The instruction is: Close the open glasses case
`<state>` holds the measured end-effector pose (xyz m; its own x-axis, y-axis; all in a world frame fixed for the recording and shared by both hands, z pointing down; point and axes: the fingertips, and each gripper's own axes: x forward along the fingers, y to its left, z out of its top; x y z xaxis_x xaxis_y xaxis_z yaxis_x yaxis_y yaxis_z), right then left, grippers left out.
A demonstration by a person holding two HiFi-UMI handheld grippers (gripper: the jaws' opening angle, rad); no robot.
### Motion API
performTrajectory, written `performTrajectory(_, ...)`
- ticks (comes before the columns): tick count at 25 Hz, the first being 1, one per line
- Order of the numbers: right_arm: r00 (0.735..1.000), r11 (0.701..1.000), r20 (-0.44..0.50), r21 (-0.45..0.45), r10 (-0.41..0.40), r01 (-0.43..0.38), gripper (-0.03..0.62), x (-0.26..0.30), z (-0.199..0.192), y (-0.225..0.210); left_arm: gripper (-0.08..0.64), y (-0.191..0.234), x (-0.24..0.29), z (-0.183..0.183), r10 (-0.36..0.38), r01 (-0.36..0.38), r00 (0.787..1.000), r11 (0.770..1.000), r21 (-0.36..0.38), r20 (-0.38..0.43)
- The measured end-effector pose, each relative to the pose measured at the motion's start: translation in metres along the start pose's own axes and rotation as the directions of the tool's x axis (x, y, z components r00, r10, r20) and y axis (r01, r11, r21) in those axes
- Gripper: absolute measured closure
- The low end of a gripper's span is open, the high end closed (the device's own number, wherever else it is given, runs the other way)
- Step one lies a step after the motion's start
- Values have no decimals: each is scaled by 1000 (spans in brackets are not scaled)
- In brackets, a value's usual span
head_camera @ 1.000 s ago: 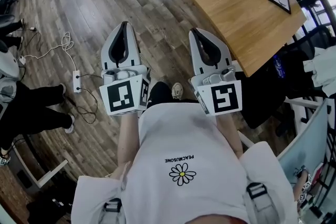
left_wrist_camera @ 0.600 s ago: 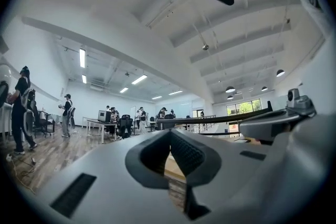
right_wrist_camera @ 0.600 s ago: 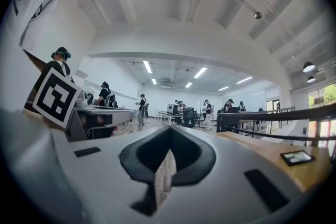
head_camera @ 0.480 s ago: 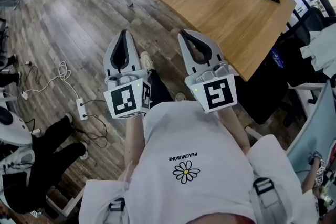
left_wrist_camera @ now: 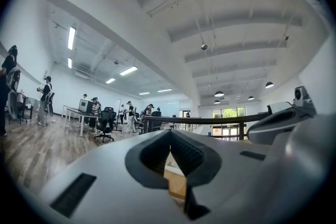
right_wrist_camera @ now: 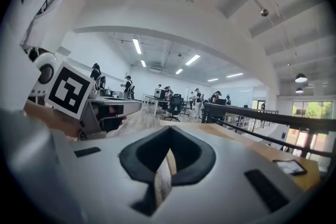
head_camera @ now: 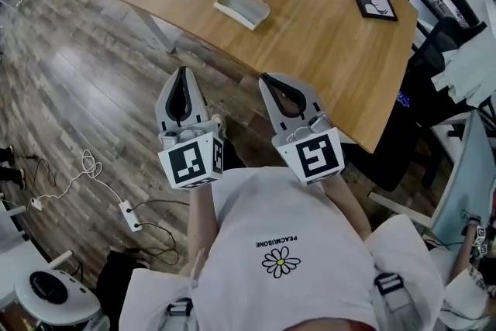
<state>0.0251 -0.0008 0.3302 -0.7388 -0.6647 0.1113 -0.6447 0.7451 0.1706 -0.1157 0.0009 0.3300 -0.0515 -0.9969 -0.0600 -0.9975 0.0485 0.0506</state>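
Two closed hand-held grippers (head_camera: pixel 183 74) (head_camera: pixel 266 79), glasses case (head_camera: pixel 242 8) beyond

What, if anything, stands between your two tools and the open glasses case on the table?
Nothing visible does. The glasses case lies alone on the wooden table, with only bare tabletop and floor between it and the left tool and right tool. The framed picture sits well off to the right.

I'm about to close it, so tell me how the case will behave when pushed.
The case looks small and shallow, so it is probably light and may slide on the smooth table rather than close. It lies flat, so it is unlikely to tip or roll.
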Motion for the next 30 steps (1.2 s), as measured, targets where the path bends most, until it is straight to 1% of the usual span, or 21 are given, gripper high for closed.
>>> performTrajectory(2,1000,1000,-5,1,-27,27,586,31,5,-6,543,19,27,1,-22,23,1000,1000,-17,6)
performTrajectory(5,999,999,-3,6,-54,54,586,71,21,-19,543,42,60,13,-56,57,998,997,-43,16)
performTrajectory(7,998,998,13,43,-54,53,586,92,37,-23,543,56,77,22,-76,77,997,996,-50,18)
performTrajectory(10,996,994,68,97,-60,53,586,122,64,-27,543,77,102,36,-101,103,994,994,-46,38)
performTrajectory(13,993,994,95,88,-66,57,586,148,70,-23,543,93,117,39,-121,123,991,992,-31,61)
performTrajectory(16,992,997,108,56,-61,55,586,165,70,-18,543,104,126,38,-128,129,990,992,-6,58)
performTrajectory(19,991,997,119,39,-68,64,586,184,72,-24,543,107,138,48,-145,145,986,989,7,79)
performTrajectory(21,989,995,114,58,-92,86,586,196,69,-32,543,104,150,49,-197,196,977,980,18,81)
performTrajectory(23,987,990,102,87,-122,113,586,204,67,-39,543,102,162,41,-241,241,969,970,12,48)
performTrajectory(25,986,986,89,100,-140,131,586,210,67,-45,543,101,173,32,-252,253,968,968,-8,13)
performTrajectory(28,984,984,68,79,-163,157,586,211,59,-60,543,88,194,24,-264,263,965,964,-24,-7)
performTrajectory(30,984,983,50,76,-173,168,586,209,46,-72,543,76,208,20,-274,274,962,962,-7,-17)
